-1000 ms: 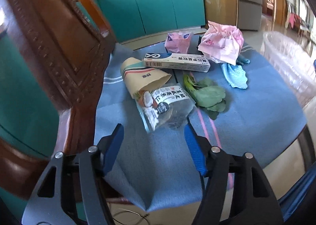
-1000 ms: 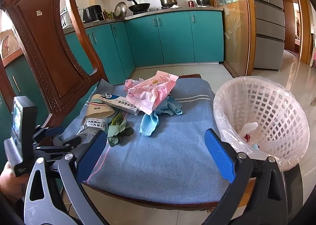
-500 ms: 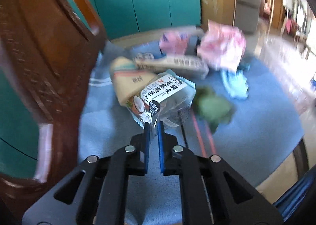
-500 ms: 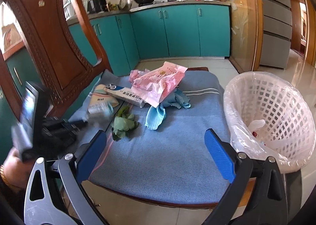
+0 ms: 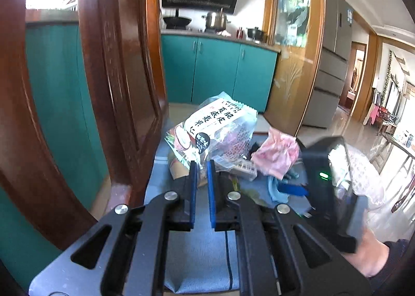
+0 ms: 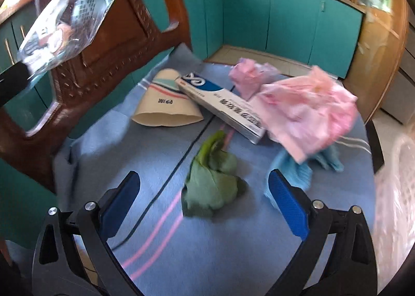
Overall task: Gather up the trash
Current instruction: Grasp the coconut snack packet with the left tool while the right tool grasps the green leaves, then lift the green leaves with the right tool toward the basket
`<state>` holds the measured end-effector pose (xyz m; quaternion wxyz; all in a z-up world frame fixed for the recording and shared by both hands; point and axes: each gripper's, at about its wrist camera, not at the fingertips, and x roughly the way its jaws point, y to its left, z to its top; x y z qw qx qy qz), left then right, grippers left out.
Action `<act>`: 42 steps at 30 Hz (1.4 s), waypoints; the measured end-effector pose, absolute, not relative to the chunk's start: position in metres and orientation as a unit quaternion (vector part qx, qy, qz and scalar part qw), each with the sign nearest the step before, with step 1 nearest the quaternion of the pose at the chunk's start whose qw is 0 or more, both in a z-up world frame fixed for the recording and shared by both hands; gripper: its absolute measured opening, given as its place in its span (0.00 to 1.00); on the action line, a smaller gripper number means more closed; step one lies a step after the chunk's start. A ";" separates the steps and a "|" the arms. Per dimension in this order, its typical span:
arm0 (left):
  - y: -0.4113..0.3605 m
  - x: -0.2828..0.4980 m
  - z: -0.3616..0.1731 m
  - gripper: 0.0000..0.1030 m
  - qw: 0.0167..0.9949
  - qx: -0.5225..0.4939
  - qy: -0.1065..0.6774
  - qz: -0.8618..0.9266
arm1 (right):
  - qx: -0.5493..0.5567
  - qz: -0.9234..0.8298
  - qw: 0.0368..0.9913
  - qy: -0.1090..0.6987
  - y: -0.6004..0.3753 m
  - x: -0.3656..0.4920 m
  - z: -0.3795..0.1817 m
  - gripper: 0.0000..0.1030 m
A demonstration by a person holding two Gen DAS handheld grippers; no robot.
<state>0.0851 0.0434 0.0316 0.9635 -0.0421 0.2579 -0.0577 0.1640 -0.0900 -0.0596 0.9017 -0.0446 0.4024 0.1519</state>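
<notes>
Slippage threatens: left gripper point(image 5: 201, 166) pinches only the snack wrapper's point(image 5: 215, 124) edge; right gripper point(image 6: 205, 189), wide open and empty, hangs over the green leaf point(image 6: 212, 179)

The left wrist view sits low at the chair seat's near edge, looking almost level past the chair back point(image 5: 111, 83) toward the teal cabinets point(image 5: 218, 70). The right wrist view hangs closer above the blue seat cloth point(image 6: 233, 244), tilted steeply down. Both views share the clear snack wrapper point(image 5: 215, 124), pink bag point(image 6: 308, 111) and stove counter.
</notes>
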 end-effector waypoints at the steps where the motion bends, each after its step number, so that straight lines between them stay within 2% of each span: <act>1: 0.043 0.085 0.030 0.09 0.962 -0.042 0.262 -0.059 | -0.051 0.142 0.900 0.408 -0.087 0.172 -0.065 0.93; 2: 0.044 0.085 0.030 0.09 0.962 -0.043 0.262 -0.058 | -0.049 0.137 0.898 0.415 -0.086 0.177 -0.070 0.92; 3: 0.045 0.082 0.032 0.09 0.963 -0.044 0.259 -0.059 | -0.038 0.136 0.890 0.434 -0.087 0.185 -0.078 0.84; 4: 0.045 0.081 0.034 0.09 0.964 -0.045 0.256 -0.059 | -0.027 0.141 0.882 0.448 -0.087 0.189 -0.084 0.68; 5: 0.046 0.080 0.036 0.09 0.965 -0.047 0.253 -0.059 | -0.018 0.144 0.875 0.462 -0.087 0.194 -0.090 0.67; 6: 0.046 0.080 0.036 0.09 0.965 -0.048 0.252 -0.059 | -0.022 0.149 0.880 0.450 -0.086 0.192 -0.087 0.48; 7: 0.047 0.081 0.036 0.09 0.964 -0.051 0.254 -0.059 | -0.019 0.161 0.875 0.457 -0.085 0.192 -0.087 0.24; 9: 0.048 0.081 0.035 0.09 0.963 -0.052 0.257 -0.058 | -0.006 0.172 0.874 0.454 -0.087 0.188 -0.083 0.20; 15: 0.046 0.079 0.035 0.09 0.962 -0.052 0.260 -0.066 | 0.025 0.188 0.895 0.404 -0.108 0.154 -0.047 0.17; 22: 0.039 0.082 0.032 0.09 0.956 -0.053 0.279 -0.079 | 0.030 0.161 0.933 0.322 -0.151 0.068 0.004 0.17; 28: 0.029 0.068 0.026 0.10 0.951 -0.056 0.292 -0.090 | 0.040 0.125 0.946 0.296 -0.183 0.035 0.009 0.17; 42: 0.023 0.071 0.021 0.10 0.949 -0.044 0.301 -0.088 | 0.036 0.126 0.947 0.294 -0.182 0.041 0.004 0.17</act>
